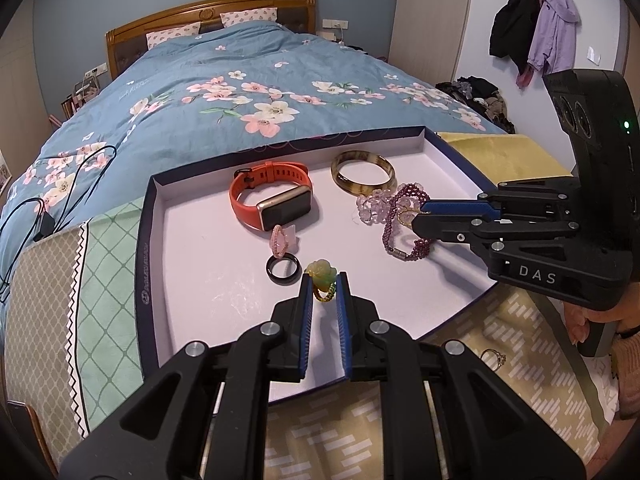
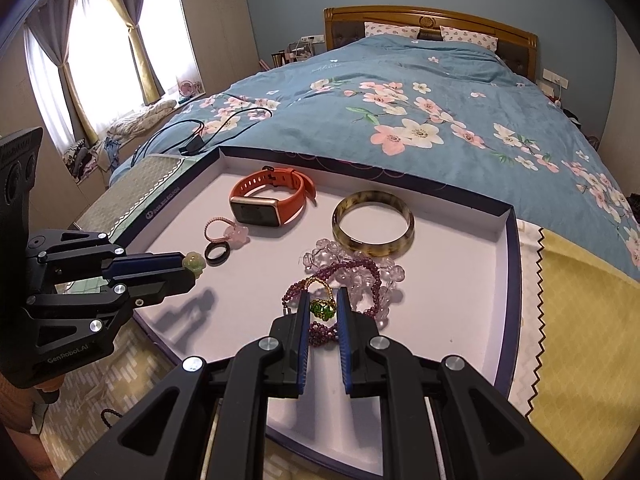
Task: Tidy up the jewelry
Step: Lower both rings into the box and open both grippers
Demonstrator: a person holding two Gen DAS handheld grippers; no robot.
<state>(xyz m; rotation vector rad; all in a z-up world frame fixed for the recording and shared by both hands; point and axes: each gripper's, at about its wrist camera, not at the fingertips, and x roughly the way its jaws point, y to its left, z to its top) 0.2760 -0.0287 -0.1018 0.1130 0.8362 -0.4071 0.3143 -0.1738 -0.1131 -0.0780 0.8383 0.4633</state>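
The white tray (image 1: 208,240) with its dark rim lies on the bed's foot, holding, from large to small, an orange watch (image 1: 272,196) at twelve o'clock, a horn-coloured bangle (image 1: 362,176) at one, purple beads (image 1: 404,224) at three, and a black ring (image 1: 283,269) near centre. The left gripper (image 1: 324,286) is nearly closed, pinching a jade-flower ring (image 1: 320,278) clear of the tray floor just at five o'clock of the black ring. The right gripper (image 2: 323,306), likewise nearly closed, pinches a green-stone ring (image 2: 321,309) directly over the purple beads, so I judge the left nearer bare floor for setting down.
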